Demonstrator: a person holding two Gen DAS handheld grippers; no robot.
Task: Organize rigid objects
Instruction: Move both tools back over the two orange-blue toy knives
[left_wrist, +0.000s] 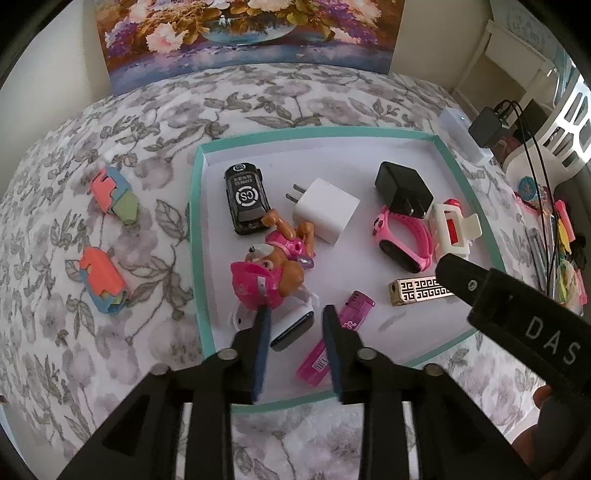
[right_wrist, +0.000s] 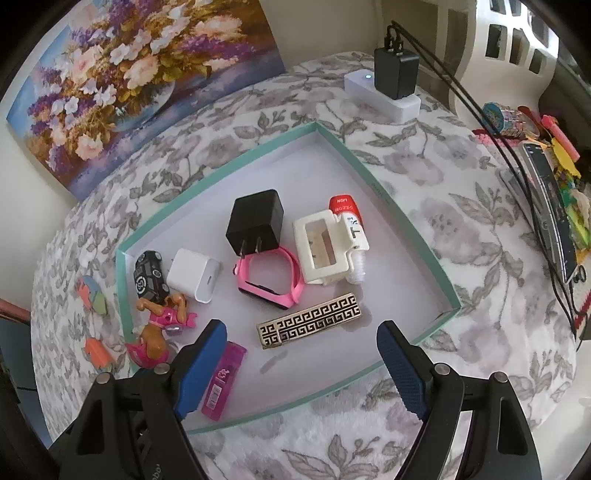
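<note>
A teal-rimmed white tray (left_wrist: 195, 206) (right_wrist: 417, 229) holds a black toy car (left_wrist: 245, 197), a white charger (left_wrist: 327, 208), a black charger (right_wrist: 255, 221), a pink watch (right_wrist: 269, 280), a cream hair clip (right_wrist: 325, 247), a gold patterned lighter (right_wrist: 310, 319), a pink lighter (right_wrist: 221, 380) and a pink dog toy (left_wrist: 269, 269). My left gripper (left_wrist: 295, 314) is partly open over a dark-and-white case (left_wrist: 291, 328) at the tray's near edge, not closed on it. My right gripper (right_wrist: 299, 332) is open and empty above the tray, near the gold lighter.
Two coloured puzzle blocks (left_wrist: 114, 194) (left_wrist: 103, 282) lie on the floral cloth left of the tray. A white power strip with a black plug (right_wrist: 395, 74) sits behind it. Cables and clutter (right_wrist: 554, 192) line the right side. A flower painting (left_wrist: 243, 33) leans at the back.
</note>
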